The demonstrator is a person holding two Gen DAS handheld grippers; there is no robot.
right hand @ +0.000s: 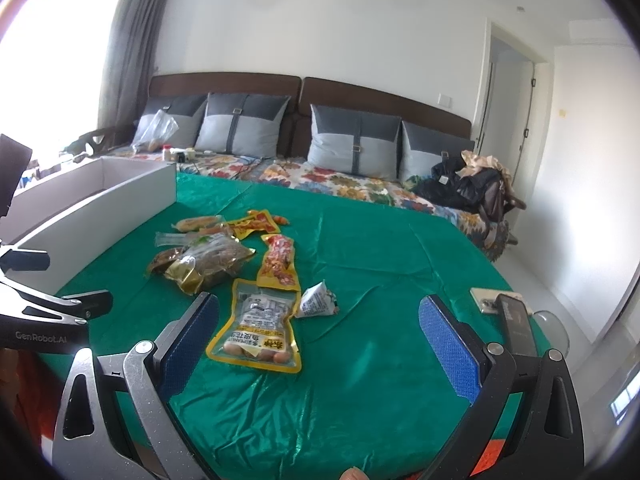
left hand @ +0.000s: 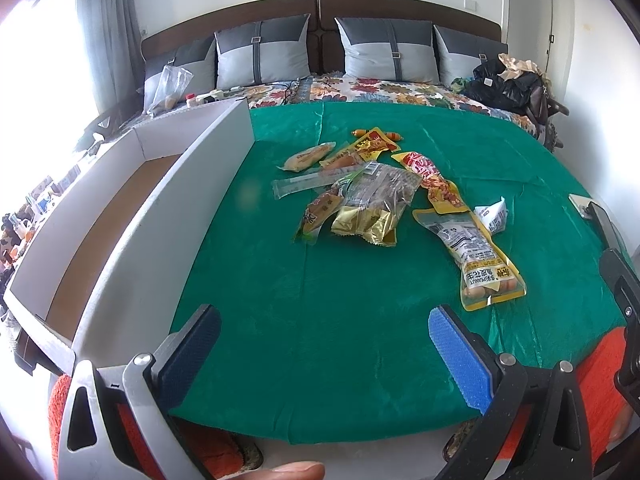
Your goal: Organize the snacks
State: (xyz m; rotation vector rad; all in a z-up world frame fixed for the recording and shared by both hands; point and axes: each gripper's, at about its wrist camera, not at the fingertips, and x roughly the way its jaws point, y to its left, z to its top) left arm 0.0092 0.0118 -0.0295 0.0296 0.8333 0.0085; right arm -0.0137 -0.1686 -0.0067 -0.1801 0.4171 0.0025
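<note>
A pile of snack packets lies on a green cloth over the bed. A yellow peanut pouch lies nearest on the right, a small white packet beside it. An open white box stands at the left, empty as far as I can see. My left gripper is open and empty above the cloth's near edge. My right gripper is open and empty, with the peanut pouch just beyond its left finger. The pile and the box lie further left.
A phone lies on the cloth at the right edge. Pillows line the headboard. Dark clothes are heaped at the far right corner. A plastic bag and small bottles sit behind the box.
</note>
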